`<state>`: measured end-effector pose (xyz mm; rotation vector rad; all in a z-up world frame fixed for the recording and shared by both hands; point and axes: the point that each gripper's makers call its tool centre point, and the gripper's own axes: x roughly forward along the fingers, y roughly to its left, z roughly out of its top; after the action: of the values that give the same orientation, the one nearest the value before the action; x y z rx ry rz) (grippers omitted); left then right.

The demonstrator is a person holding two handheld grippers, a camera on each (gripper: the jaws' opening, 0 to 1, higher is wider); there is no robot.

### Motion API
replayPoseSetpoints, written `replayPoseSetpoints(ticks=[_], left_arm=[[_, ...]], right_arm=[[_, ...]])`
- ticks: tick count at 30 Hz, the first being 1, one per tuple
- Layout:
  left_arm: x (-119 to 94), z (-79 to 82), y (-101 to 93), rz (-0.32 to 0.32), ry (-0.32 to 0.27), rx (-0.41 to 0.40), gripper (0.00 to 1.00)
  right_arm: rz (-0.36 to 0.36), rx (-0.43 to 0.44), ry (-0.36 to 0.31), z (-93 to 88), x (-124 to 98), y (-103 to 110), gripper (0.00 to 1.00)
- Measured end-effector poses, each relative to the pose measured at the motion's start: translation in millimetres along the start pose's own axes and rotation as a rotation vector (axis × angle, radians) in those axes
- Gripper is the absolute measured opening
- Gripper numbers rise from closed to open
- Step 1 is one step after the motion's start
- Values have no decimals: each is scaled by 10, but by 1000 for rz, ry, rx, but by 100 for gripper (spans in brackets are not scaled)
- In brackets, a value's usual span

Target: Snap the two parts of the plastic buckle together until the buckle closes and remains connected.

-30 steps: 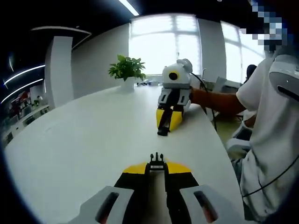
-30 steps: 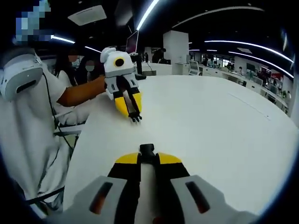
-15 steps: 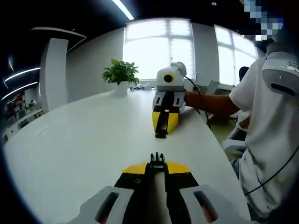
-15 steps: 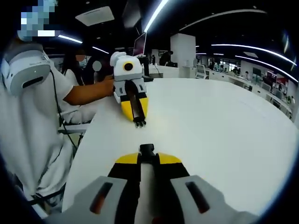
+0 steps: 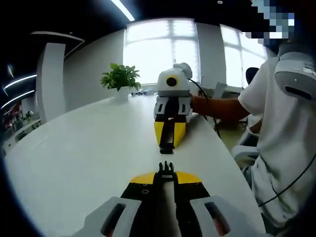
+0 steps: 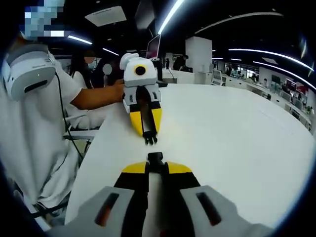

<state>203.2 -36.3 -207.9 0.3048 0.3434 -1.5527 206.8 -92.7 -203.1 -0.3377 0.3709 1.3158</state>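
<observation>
- Two grippers face each other, tip to tip, above a white table, each carrying one black half of the plastic buckle.
- In the left gripper view, the left gripper rises from the bottom edge; its yellow-tipped fingers are pressed in on the pronged buckle half, whose small prongs stick out past the tips.
- Just beyond those prongs in the same view, the right gripper points back toward the camera, with a narrow gap between the two buckle pieces.
- In the right gripper view, the right gripper has its fingers pinching the socket buckle half, a blunt black block at the tips.
- Facing it there, the left gripper holds its pronged piece just short of the socket, close but apart.
- The two halves look roughly lined up end to end, though how exactly is hard to judge through the fisheye.
- A person in a white shirt stands at the table's edge; a bare forearm reaches to the right gripper, and a grey headset shows at the upper left of the right gripper view.
- One potted plant stands at the far end of the table in front of bright windows.
- A monitor and seated people lie beyond the table in the right gripper view.
</observation>
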Motion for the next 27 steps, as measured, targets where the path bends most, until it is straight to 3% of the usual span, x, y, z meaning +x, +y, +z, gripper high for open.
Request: replayPoseSetpoints(ticks=[27], left_arm=[[117,63,-31,-35,1,11,11]], right_arm=[[43,-35,2,55,100,47,12]])
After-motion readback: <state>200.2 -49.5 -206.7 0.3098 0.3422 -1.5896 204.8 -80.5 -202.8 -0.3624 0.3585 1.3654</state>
